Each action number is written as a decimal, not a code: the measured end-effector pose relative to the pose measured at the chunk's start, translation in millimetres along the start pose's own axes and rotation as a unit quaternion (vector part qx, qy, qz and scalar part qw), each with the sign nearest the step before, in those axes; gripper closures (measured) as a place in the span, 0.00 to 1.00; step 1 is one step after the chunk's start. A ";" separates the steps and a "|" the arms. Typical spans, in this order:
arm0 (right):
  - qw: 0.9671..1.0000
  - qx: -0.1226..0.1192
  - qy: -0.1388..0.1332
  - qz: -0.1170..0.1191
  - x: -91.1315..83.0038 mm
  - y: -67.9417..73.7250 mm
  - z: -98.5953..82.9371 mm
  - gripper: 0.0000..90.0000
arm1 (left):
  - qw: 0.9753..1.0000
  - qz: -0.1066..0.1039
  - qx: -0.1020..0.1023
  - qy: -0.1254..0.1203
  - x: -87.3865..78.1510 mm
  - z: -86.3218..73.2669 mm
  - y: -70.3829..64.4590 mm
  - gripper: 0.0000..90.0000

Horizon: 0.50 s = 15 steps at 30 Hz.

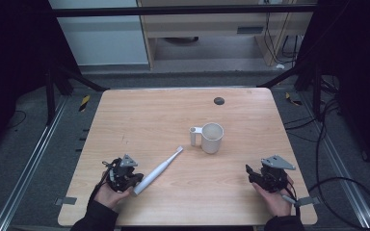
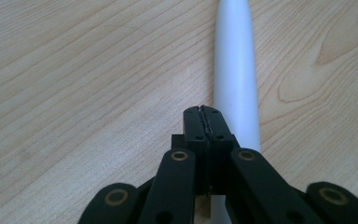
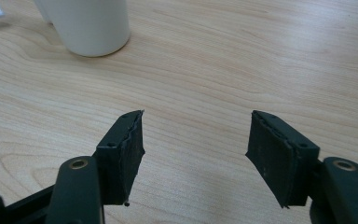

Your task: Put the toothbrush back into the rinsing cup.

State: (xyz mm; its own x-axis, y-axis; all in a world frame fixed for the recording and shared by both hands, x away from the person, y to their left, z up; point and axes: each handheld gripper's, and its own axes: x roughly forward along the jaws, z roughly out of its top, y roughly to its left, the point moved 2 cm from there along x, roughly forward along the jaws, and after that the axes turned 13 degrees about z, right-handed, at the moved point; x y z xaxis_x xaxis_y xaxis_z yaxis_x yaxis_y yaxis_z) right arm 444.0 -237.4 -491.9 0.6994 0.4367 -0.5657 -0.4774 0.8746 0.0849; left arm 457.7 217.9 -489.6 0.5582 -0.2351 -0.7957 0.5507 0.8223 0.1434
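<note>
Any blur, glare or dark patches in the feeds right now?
High view: table evenly lit, surroundings dark, no glare. Left gripper view: toothbrush soft, tip cut off by the frame; left gripper sharp. Right gripper view: right gripper and cup clear.

On my worktop (image 1: 144, 115): one white electric toothbrush (image 1: 158, 170); one white mug (image 1: 211, 137) with a single handle; one small dark round disc (image 1: 218, 100) near the far edge; two tools, my left tool (image 1: 136, 180) and my right tool (image 1: 249, 173), one in each hand.
</note>
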 end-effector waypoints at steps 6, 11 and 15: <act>1.000 0.000 0.000 0.000 -0.1 -0.1 0.0 0.40 | 1.000 0.002 -0.003 -0.002 -1.7 -0.8 0.2 0.99; 1.000 0.003 -0.001 -0.003 -1.2 -2.3 -0.2 0.40 | 1.000 0.008 -0.015 -0.023 -13.0 8.1 5.7 0.97; 1.000 0.006 -0.002 -0.006 -2.5 -4.9 -0.4 0.40 | 0.999 0.013 -0.015 -0.042 -21.2 19.0 8.1 0.90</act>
State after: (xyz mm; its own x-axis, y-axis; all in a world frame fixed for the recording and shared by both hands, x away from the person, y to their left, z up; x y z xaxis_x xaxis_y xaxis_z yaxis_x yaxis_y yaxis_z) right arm 444.3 -242.9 -491.3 0.7079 0.4263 -0.5631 -0.4624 0.8824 0.0868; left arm 462.1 219.7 -460.4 0.6232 -0.2543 -0.7396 0.5167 0.8438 0.1452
